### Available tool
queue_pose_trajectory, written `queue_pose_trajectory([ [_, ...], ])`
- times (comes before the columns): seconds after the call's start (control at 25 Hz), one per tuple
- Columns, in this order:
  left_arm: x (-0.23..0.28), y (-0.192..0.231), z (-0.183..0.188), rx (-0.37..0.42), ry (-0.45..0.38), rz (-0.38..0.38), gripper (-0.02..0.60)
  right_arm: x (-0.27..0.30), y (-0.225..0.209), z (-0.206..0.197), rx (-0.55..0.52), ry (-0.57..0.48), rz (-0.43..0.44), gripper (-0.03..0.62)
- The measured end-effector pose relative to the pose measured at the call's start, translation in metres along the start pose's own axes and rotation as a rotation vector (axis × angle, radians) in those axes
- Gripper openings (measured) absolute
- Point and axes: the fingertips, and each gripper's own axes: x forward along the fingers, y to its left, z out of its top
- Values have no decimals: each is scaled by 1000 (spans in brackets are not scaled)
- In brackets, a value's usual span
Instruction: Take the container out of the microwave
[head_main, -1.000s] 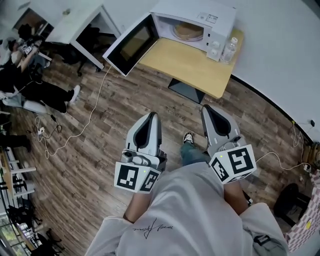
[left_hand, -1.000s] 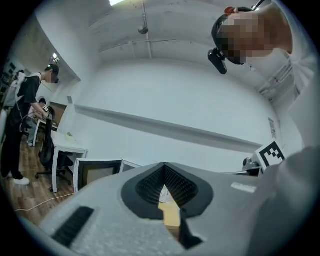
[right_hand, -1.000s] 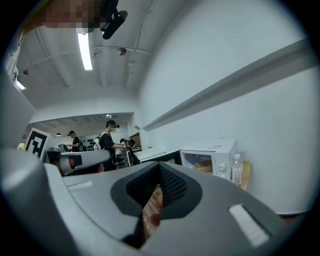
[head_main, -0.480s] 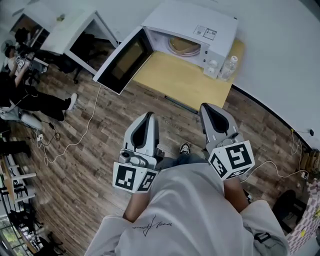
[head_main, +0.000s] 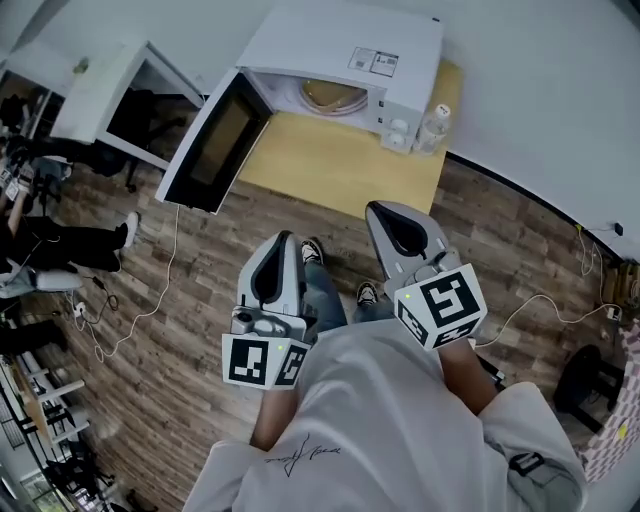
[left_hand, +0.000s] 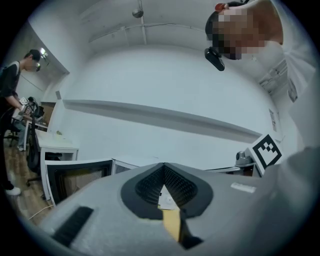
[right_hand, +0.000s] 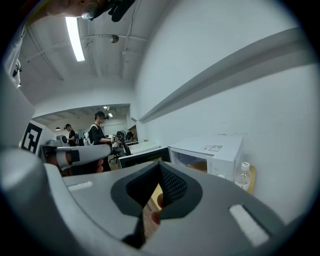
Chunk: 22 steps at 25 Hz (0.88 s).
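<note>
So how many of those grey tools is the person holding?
2. The left tool is over the wood floor, low and centre in the head view; the right tool is beside it, to its right. Both point toward the microwave.

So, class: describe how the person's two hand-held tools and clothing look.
Both tools, left tool and right tool, are pale grey tapered shells with black ribbed inner pads. Each carries a cube of black-and-white square markers. The person wears a light short-sleeved T-shirt.
</note>
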Motion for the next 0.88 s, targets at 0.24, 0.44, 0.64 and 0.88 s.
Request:
queue_pose_trajectory([
  [0.24, 33, 32, 8, -51, 6, -21, -8, 35, -11, 16, -43, -1, -43, 12],
  [0.44, 70, 64, 20, -40, 14, -49, -8, 73, -26, 35, -61, -14, -84, 11],
  [0.64, 101, 98, 34, -46, 16, -96, -8, 115, -33, 53, -60, -26, -127, 12],
  [0.88, 130, 134, 52, -54, 14, -181, -8, 153, -35, 69, -72, -45, -216, 11],
])
